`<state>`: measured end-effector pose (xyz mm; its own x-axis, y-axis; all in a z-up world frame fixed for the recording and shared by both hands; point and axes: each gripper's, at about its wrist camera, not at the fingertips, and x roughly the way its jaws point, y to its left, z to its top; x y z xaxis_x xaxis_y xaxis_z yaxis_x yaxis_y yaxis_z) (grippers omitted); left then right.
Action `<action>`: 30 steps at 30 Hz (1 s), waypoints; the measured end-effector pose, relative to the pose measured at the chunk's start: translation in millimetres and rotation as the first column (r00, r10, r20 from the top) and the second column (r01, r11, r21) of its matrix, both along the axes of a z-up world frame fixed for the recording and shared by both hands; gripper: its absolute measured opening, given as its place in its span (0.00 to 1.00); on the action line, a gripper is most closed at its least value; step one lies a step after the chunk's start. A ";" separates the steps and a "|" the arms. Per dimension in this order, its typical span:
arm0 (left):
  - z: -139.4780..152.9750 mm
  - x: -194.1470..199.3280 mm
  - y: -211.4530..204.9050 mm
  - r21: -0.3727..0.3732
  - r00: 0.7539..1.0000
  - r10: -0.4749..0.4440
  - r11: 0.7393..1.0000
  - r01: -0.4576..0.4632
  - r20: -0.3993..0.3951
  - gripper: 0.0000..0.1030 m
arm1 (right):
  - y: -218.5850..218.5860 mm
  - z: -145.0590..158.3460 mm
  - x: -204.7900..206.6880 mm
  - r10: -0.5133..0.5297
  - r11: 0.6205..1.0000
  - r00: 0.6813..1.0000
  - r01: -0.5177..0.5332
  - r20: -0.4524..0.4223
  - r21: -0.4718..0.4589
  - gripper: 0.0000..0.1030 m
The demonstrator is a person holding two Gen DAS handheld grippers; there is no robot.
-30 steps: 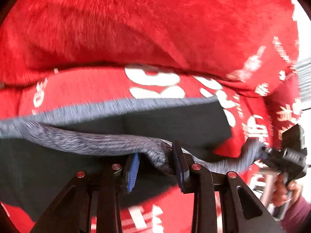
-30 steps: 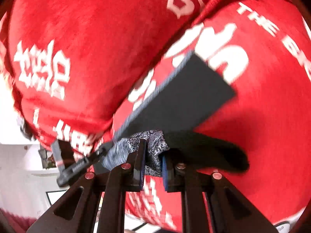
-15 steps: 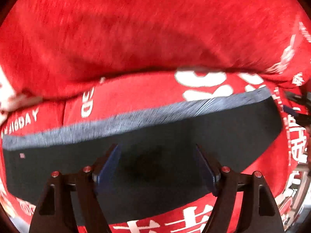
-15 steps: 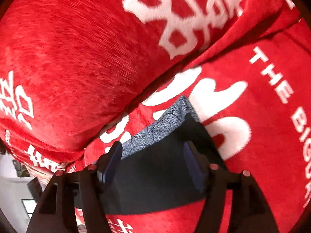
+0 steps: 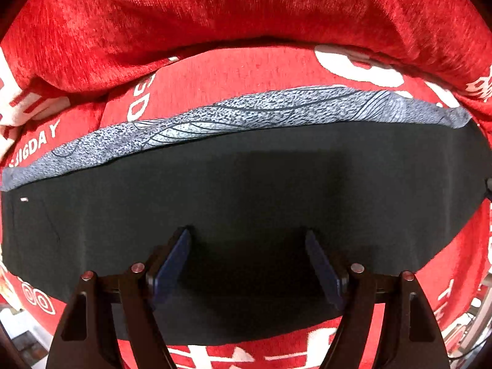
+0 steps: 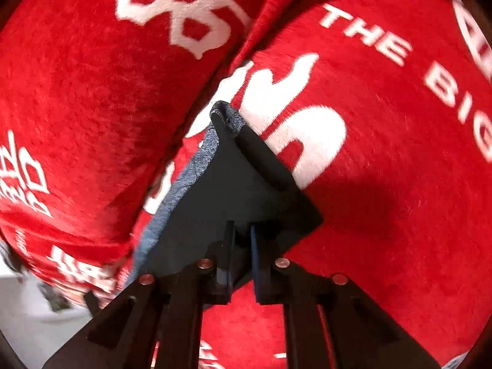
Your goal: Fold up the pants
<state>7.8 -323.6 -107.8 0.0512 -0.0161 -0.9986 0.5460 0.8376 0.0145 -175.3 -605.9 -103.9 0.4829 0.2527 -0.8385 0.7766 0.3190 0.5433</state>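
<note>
Black pants (image 5: 246,178) with a grey patterned band (image 5: 276,107) along the far edge lie flat and folded on a red cushion. My left gripper (image 5: 247,233) hangs straight down over the middle of the black cloth, open, with nothing pinched between its blue pads. In the right wrist view the pants (image 6: 233,178) end in a corner, the grey band (image 6: 184,184) running along their left edge. My right gripper (image 6: 241,227) is shut on the near edge of the pants, with a fold of black cloth pinched between its pads.
The seat cushion (image 5: 240,73) is red plush with white lettering. A thick red back cushion (image 5: 215,6) rises just behind the pants, also red back cushion (image 6: 92,92). A pale floor (image 6: 27,316) shows beyond the cushion edge at lower left.
A second ago both grippers held the bunched grey band above the cushion. They let go and the pants dropped flat. Both have come lower, and the right has shut on the pants' near edge.
</note>
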 end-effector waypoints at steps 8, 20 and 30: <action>28.3 20.5 18.4 -0.038 0.995 0.058 0.998 -0.055 0.085 0.76 | 4.1 26.3 -32.0 -0.031 0.997 0.991 0.021 -0.127 -0.075 0.41; -23.0 101.2 13.4 0.048 0.964 0.205 0.975 -0.215 0.168 0.83 | 61.6 -8.8 138.6 0.389 0.887 0.911 -0.411 -0.140 -0.211 0.37; 8.7 103.2 83.0 0.092 0.957 0.216 0.967 -0.237 0.191 0.83 | 19.9 31.2 70.0 0.297 0.939 0.953 -0.304 -0.065 -0.160 0.49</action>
<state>111.0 -240.6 -99.1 0.2176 0.1285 -0.9675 0.3219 0.9264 0.1954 -105.3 -586.0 -72.7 0.3716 0.2366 -0.8977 0.6503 0.6237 0.4336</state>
